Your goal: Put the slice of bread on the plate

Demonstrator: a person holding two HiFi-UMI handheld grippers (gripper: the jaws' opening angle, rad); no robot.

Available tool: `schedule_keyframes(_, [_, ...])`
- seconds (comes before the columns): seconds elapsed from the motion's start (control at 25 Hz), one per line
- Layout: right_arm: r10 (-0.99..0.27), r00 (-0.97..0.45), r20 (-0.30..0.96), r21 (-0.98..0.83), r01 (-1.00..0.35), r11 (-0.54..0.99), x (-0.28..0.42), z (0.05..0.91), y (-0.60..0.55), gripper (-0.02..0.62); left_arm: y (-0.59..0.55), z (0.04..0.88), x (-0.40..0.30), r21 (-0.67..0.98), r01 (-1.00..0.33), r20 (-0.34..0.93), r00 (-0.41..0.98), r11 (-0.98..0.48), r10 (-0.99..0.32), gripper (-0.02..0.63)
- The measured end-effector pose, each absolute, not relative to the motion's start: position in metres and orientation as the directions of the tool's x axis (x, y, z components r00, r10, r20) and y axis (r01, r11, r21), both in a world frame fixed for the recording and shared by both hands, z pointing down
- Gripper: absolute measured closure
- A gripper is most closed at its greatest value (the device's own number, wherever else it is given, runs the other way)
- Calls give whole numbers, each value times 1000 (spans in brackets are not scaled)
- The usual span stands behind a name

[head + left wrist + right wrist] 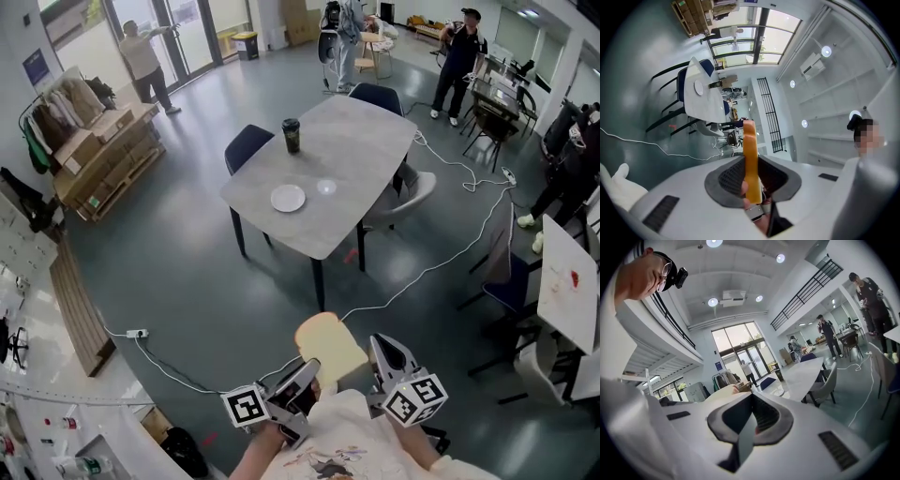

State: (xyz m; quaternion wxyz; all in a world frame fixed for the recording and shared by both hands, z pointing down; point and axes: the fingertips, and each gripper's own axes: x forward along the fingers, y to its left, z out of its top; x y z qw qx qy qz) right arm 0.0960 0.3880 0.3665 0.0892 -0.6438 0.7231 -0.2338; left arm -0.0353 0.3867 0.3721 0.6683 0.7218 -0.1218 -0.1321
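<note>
- The slice of bread (330, 347) is held in the left gripper (312, 368), whose jaws are closed on the end of the bread nearest the person.
- In the left gripper view, the bread is seen from its thin side between the two jaws, and most of it sticks out past their tips.
- The bread is kept up in the air, with the grey floor (187, 281) far below it.
- The right gripper (380, 345) is held just beside the bread, on the far side of it from the left gripper.
- The right gripper's jaws are pressed together, and nothing is held between them.
- The white plate (288, 198) is seen far ahead of both grippers, well apart from the bread.
- The plate is set on a grey table (366, 141), near the table edge closest to the grippers.
- A dark cup (292, 135) is stood on the same table, further away than the plate.
- A small clear round thing (326, 187) is laid near the plate, towards the right gripper's side.
- A white cable (441, 262) is laid across the floor between the grippers and the table.
</note>
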Motion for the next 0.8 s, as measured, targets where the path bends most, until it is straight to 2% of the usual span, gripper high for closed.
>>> schedule_keyframes(0.2, [-969,-134,206,-477,-879,20,118,384,376,589,369,373,-15,998,11,-30,939,-56,-343,512])
schedule_keyframes(0.32, [-954,-148,260,-516,-857,-8,115,408,372,589,367,385,-19,1000,-14,11,936,-5,-352,512])
schedule_keyframes(0.64, [-946,-150,288,-511,-859,-20,105,423,317,589,313,403,-30,999,-25,30,934,20,-357,512])
schedule_keyframes(0.8, [-939,-154,309,-518,-855,-30,105,432,284,589,273,405,-25,999,-40,31,946,-21,-322,512])
